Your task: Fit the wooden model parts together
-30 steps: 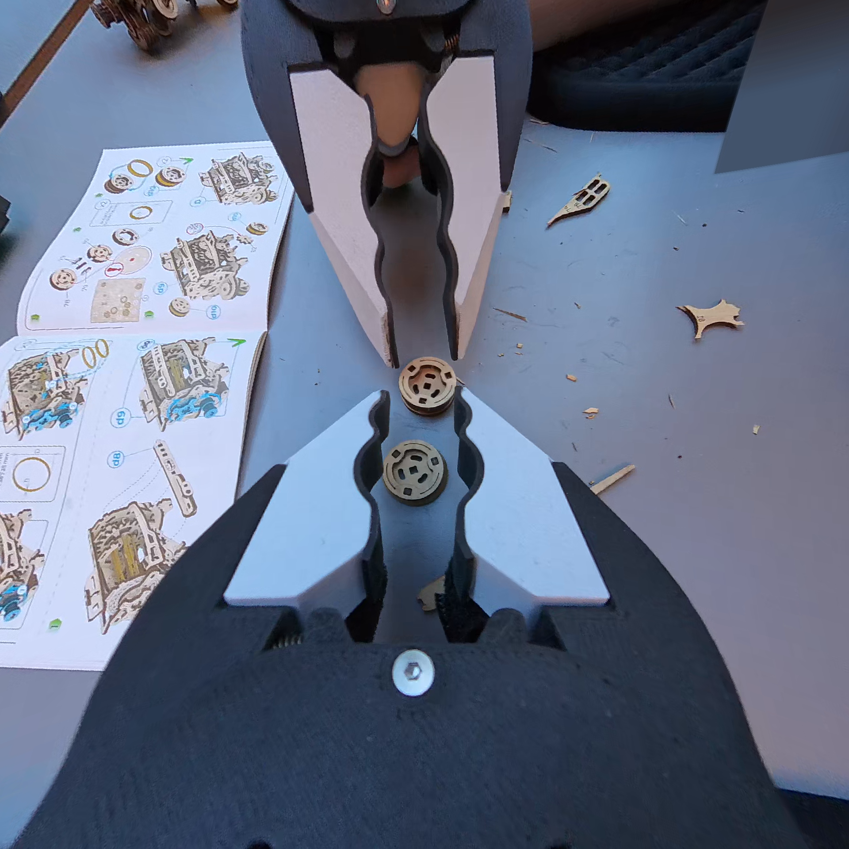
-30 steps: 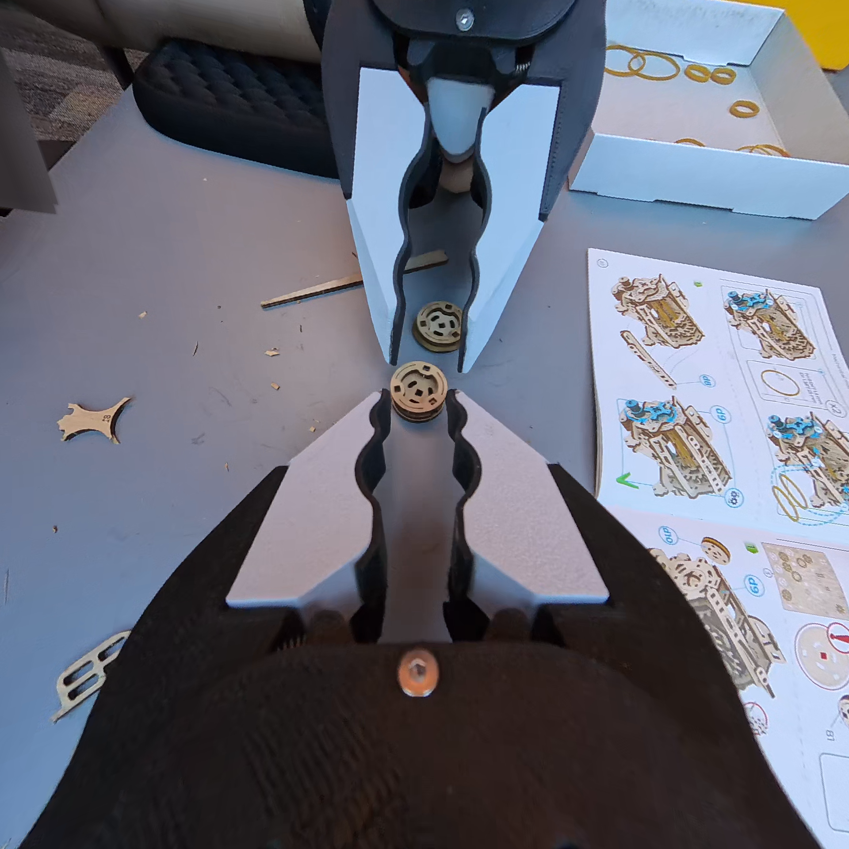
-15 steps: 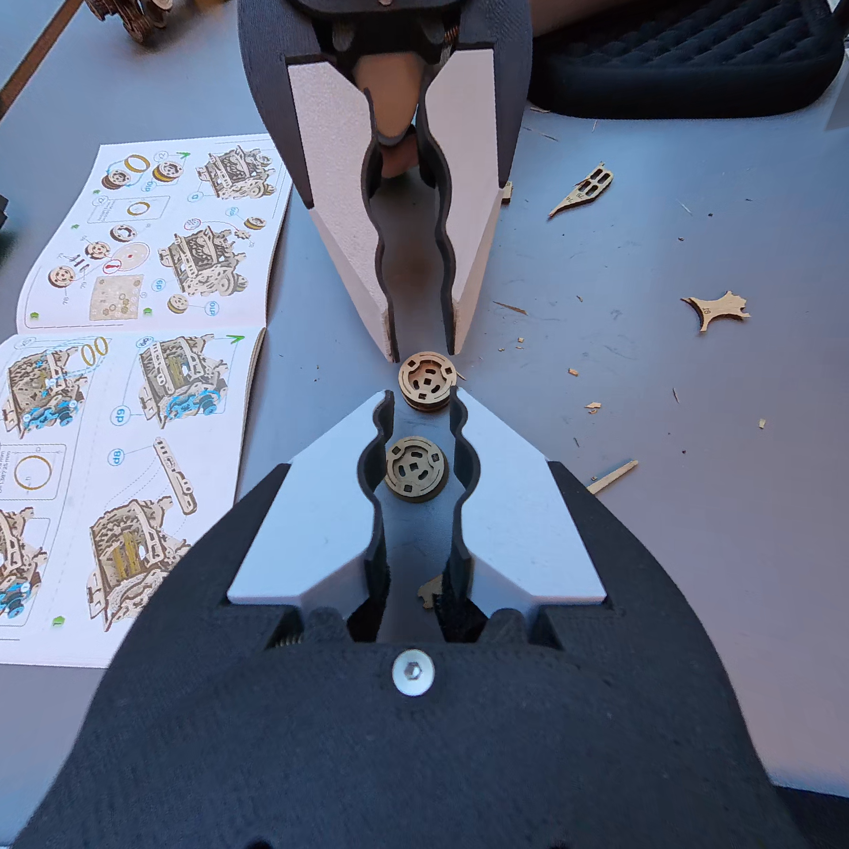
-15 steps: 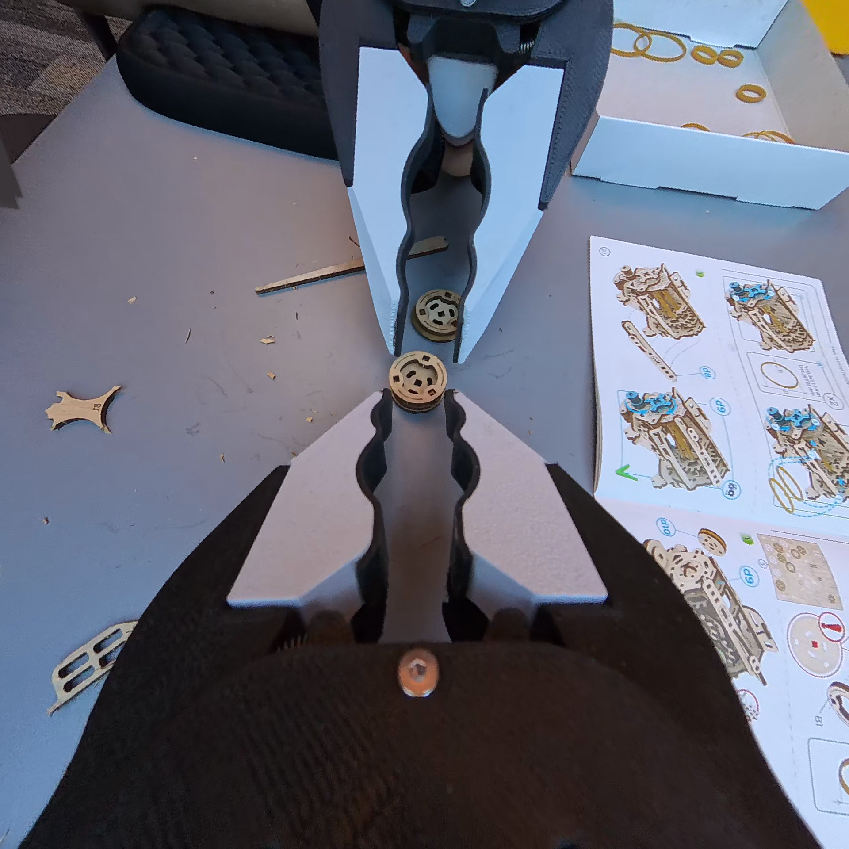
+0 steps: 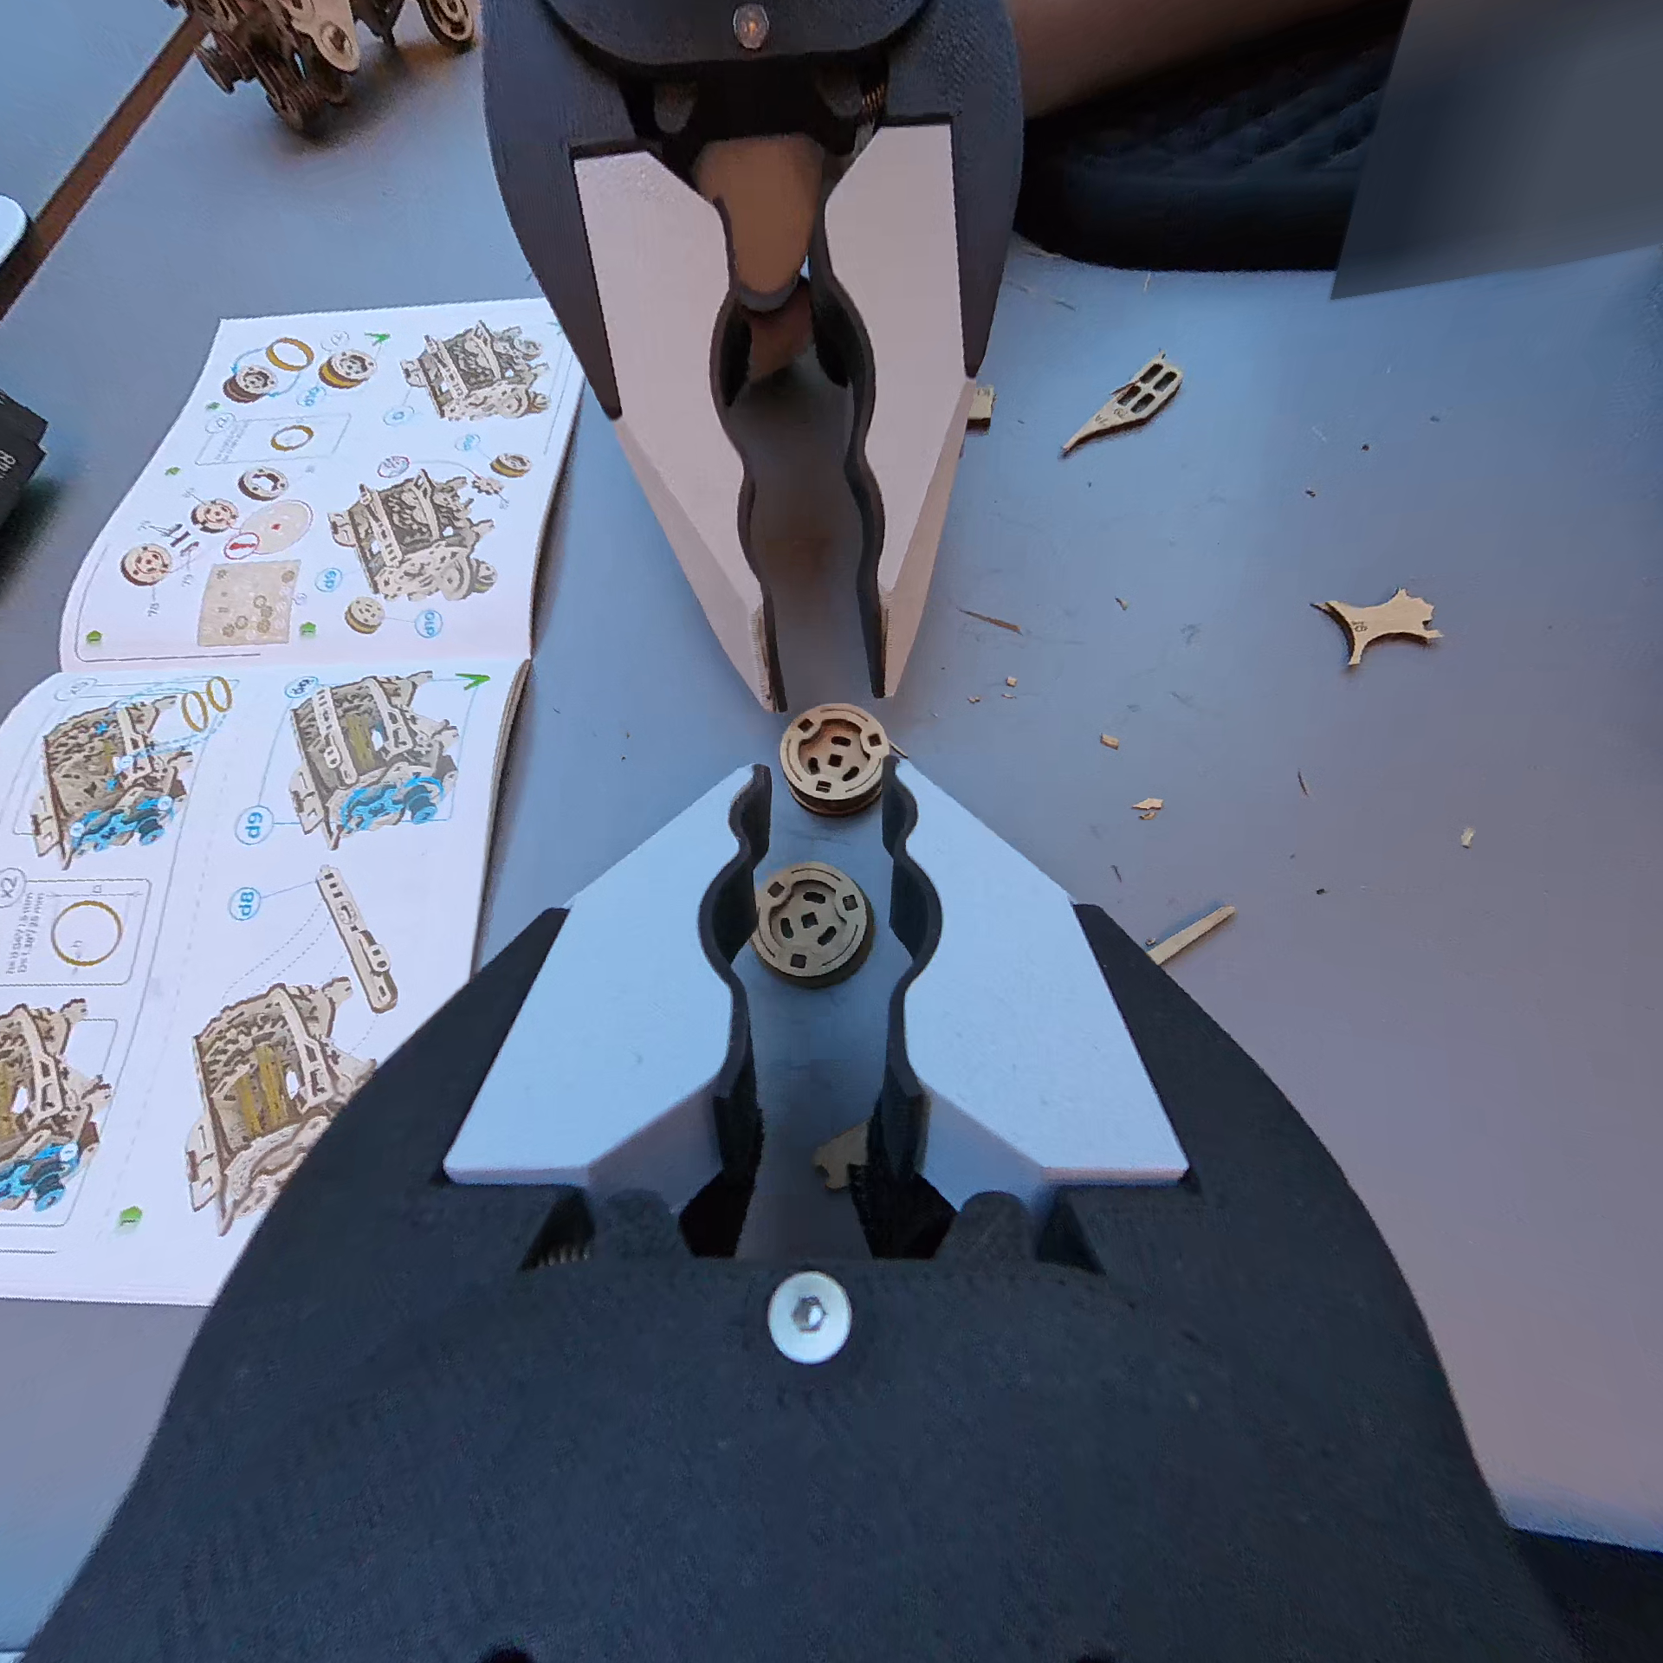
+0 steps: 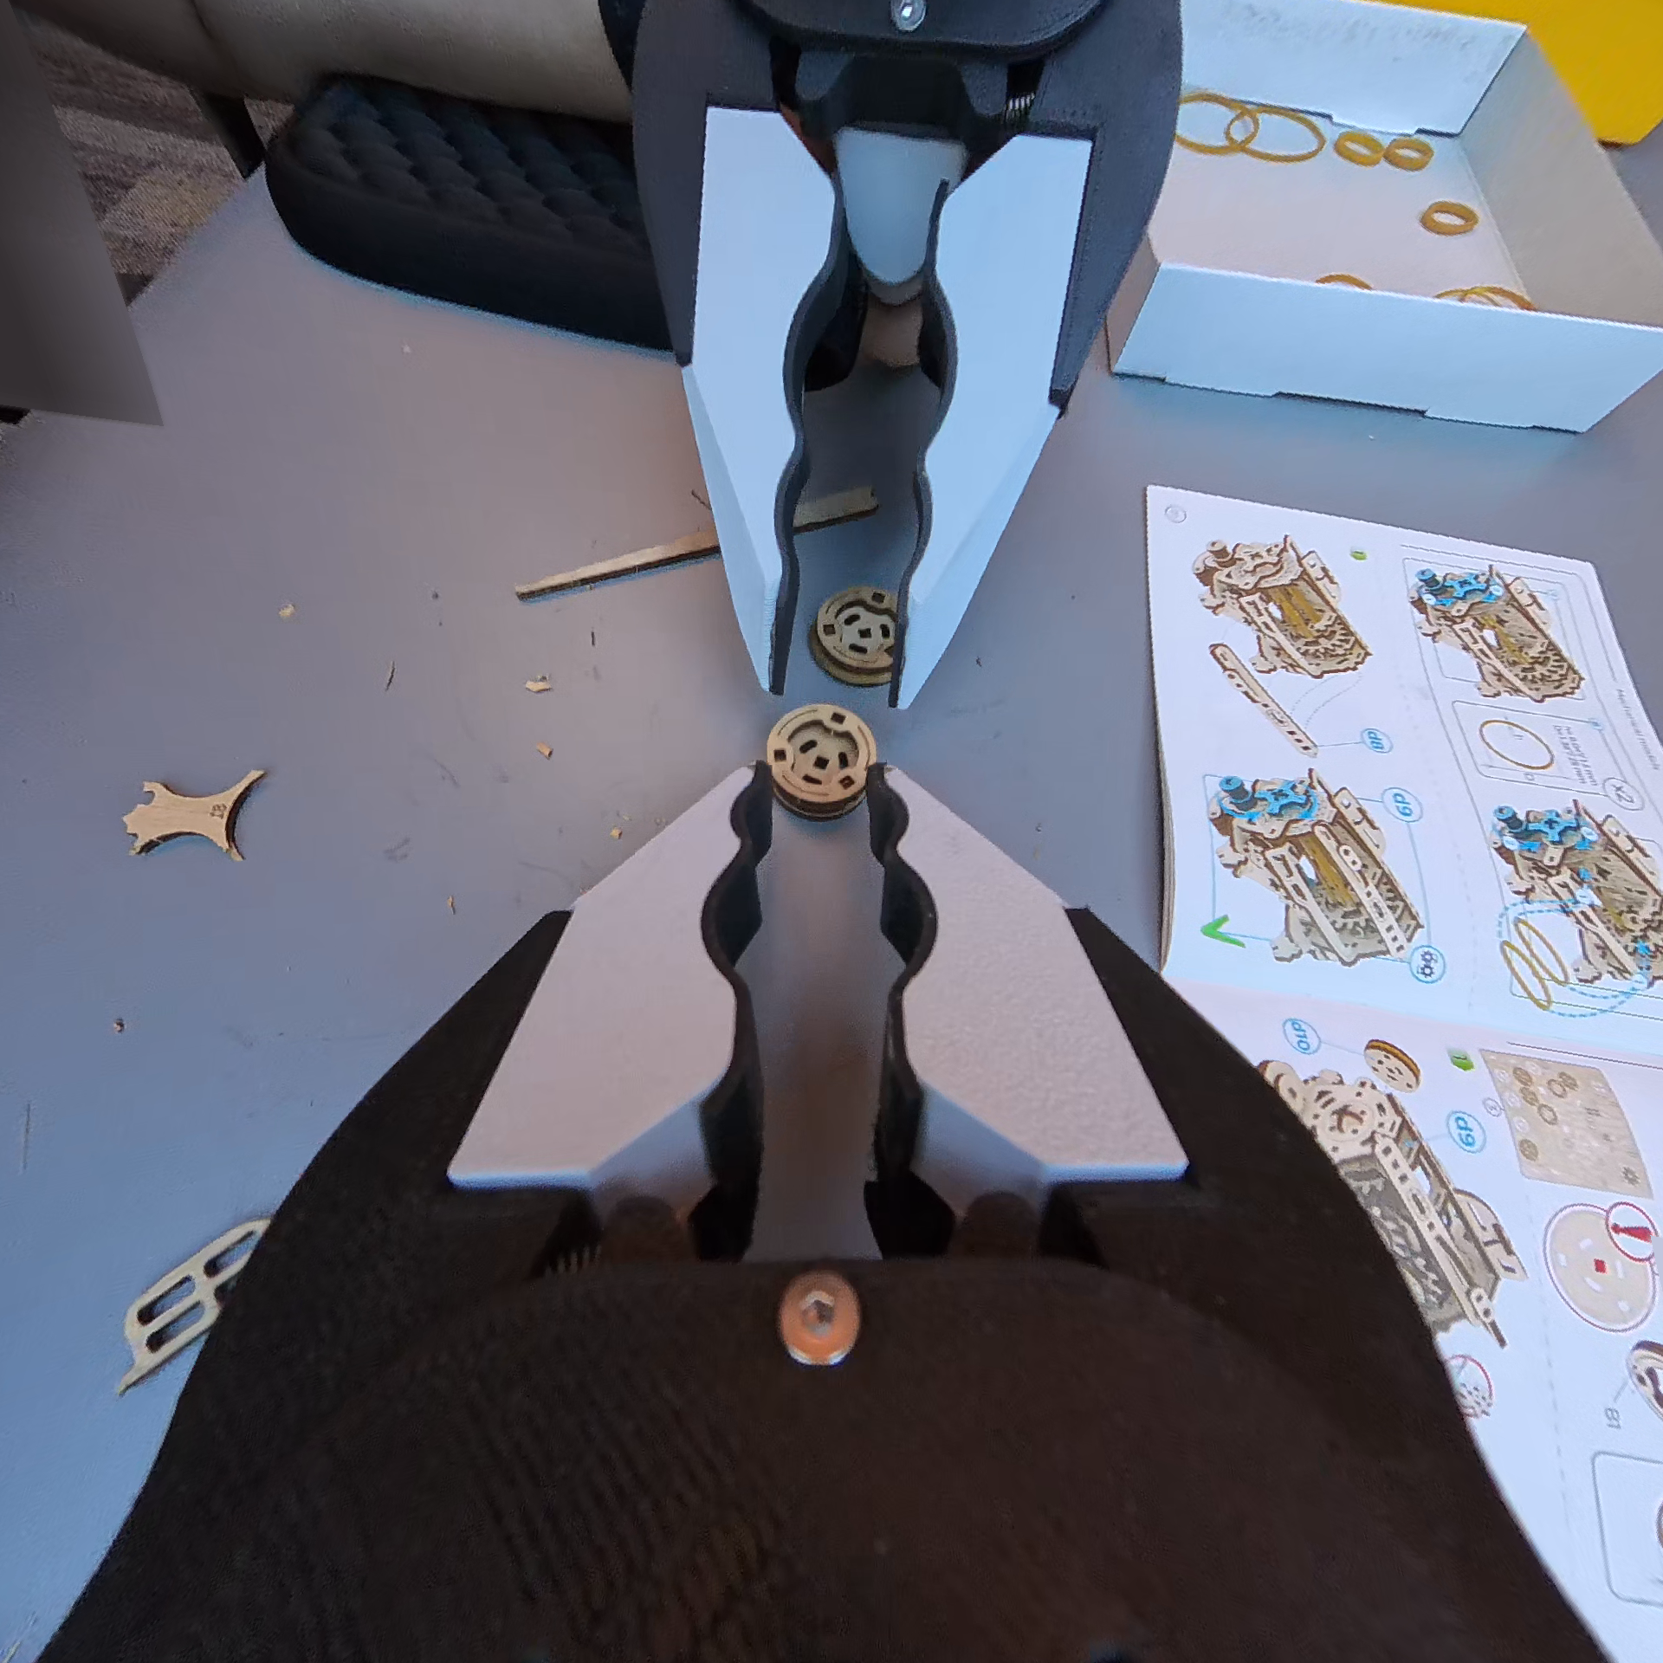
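Note:
A stacked wooden wheel [image 6: 821, 760] sits between the fingertips of my right gripper [image 6: 819, 781], and both pads touch its sides. In the left wrist view the same wheel [image 5: 832, 760] lies between the tips of my left gripper [image 5: 828, 772] and the facing right gripper [image 5: 823, 697]. The left gripper's jaws stand apart and flank the wheel, with a thin gap on one side. A single flat wooden disc [image 5: 810, 922] lies on the grey table between the left gripper's fingers, untouched. It also shows in the right wrist view [image 6: 855, 634], under the left gripper [image 6: 837, 697].
An open instruction booklet [image 5: 270, 720] lies beside the grippers and shows in the right wrist view [image 6: 1395, 810]. A white box with rubber rings [image 6: 1350, 360] stands behind it. Wooden scraps [image 5: 1377, 621] and a thin strip [image 6: 621, 567] litter the table. A built model [image 5: 315, 45] and a dark cushion [image 6: 468, 207] are at the far edges. My left and right fingertips are right by each other.
Both grippers shifted only slightly. The wheel stays between the facing tips and the flat disc stays under the left gripper. Nothing was taken hold of or let go.

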Demonstrator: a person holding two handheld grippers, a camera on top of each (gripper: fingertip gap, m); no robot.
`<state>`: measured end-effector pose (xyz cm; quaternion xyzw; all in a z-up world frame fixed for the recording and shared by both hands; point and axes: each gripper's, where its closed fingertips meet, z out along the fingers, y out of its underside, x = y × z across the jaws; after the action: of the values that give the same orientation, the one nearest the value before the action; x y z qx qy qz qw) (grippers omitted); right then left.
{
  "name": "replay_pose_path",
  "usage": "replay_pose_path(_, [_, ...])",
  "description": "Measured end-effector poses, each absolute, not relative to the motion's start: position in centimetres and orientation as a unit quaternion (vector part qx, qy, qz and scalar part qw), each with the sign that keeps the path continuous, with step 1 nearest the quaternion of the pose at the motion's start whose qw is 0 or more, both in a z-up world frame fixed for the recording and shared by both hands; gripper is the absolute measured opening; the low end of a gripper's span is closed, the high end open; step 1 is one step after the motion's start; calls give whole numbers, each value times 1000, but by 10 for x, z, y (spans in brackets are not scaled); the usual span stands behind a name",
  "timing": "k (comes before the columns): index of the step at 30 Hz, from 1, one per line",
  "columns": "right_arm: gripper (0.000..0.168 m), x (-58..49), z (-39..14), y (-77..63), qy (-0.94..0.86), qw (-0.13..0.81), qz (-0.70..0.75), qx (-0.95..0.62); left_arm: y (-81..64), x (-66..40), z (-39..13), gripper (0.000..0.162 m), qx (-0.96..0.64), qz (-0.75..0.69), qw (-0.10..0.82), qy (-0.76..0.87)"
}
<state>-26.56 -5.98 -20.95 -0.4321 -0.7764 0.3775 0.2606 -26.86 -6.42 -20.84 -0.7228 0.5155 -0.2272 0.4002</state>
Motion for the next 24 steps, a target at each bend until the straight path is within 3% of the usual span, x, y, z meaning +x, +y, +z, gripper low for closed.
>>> replay_pose_path(24, [19,-274,-215,-64,-765,237,390,-454,-64,-266,-215,15,-728,-231,388,516])
